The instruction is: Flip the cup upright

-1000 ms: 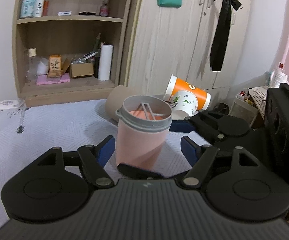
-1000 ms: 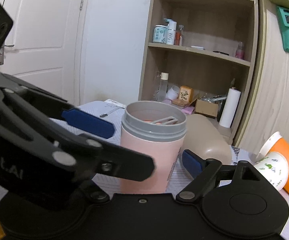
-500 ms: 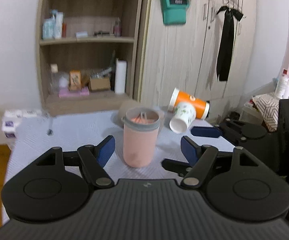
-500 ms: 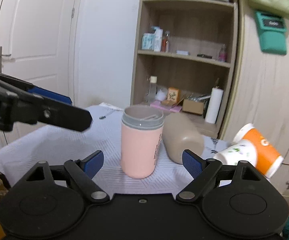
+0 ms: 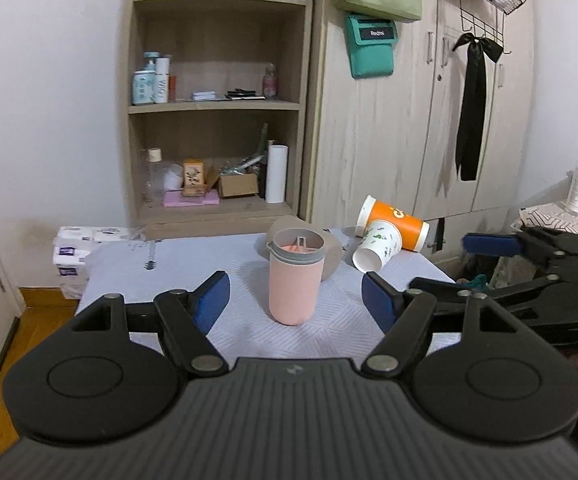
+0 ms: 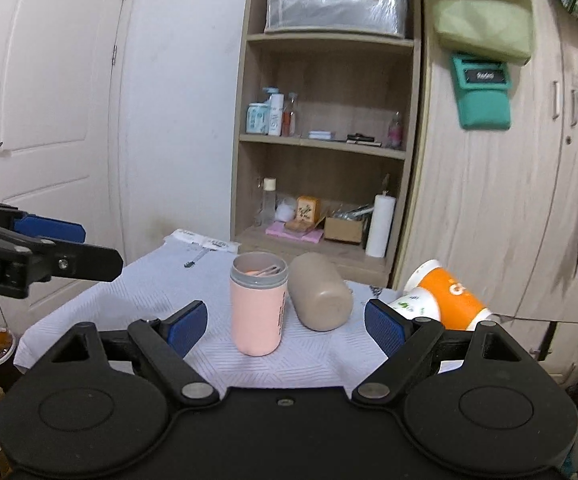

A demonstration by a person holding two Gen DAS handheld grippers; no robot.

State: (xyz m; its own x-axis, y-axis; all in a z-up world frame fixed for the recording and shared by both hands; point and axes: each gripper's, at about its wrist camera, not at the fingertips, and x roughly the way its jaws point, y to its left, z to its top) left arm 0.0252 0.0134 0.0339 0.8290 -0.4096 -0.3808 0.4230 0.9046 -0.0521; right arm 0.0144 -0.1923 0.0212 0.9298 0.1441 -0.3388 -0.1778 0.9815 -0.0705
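- Fingers of the left gripper and right gripper are spread wide — nothing is held.
- Pink cup is seen upright on the table, clear of both.
- Toppling could be caused by a careless nudge.

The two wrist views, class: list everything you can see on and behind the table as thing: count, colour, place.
pink cup: 1, pink with grey rim, upright at table centre
beige cup: 1, beige, on its side behind the pink cup
paper cups: 2, orange and white, on their sides at the table's far right
table: 1, white cloth cover
shelf unit: 1, wood, behind table, holding bottles and boxes
wardrobe: 1, light wood, right of shelf
left gripper: 1, black, blue pads, open
right gripper: 1, black, blue pads, open
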